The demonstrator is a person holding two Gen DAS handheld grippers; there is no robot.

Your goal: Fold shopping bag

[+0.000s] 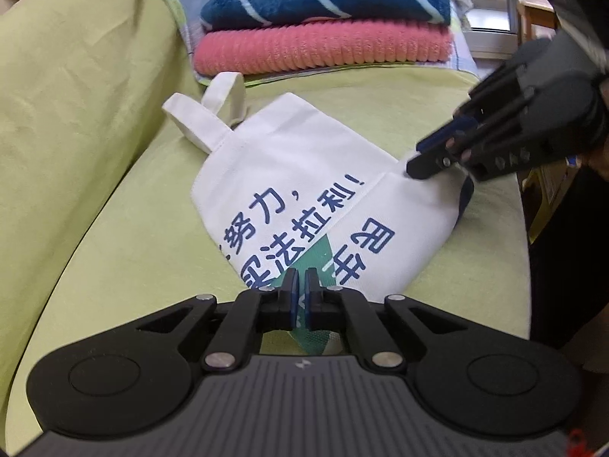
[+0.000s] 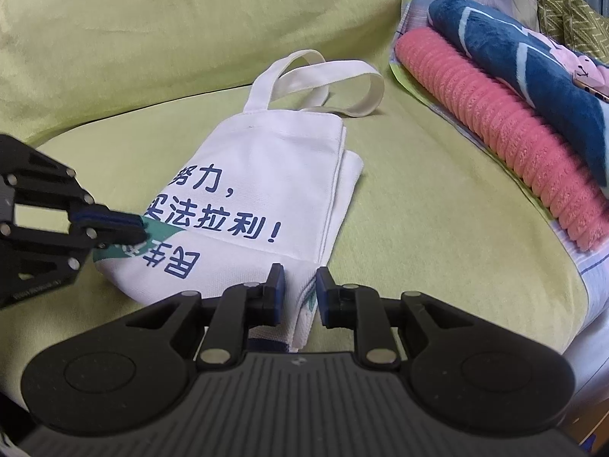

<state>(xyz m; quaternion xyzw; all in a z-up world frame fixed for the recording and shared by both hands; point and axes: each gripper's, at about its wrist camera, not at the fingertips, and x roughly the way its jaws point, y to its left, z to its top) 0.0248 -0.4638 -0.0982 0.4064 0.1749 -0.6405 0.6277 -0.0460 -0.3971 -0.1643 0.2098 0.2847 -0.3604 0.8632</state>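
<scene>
The white shopping bag (image 2: 266, 190) lies on the green sofa (image 2: 418, 228), its near end turned over the print. The left gripper (image 1: 300, 297) clamps the near-left corner to keep that fold; the right gripper (image 2: 300, 293) straddles the near-right edge, fingers apart.

Home living room: sofa (image 2: 437, 205) under a green cover, folded pink blanket (image 1: 319, 51) and blue blanket (image 1: 323, 0) stacked at its far end.

Folded blankets (image 1: 323, 19) on green sofa (image 1: 95, 152)
</scene>
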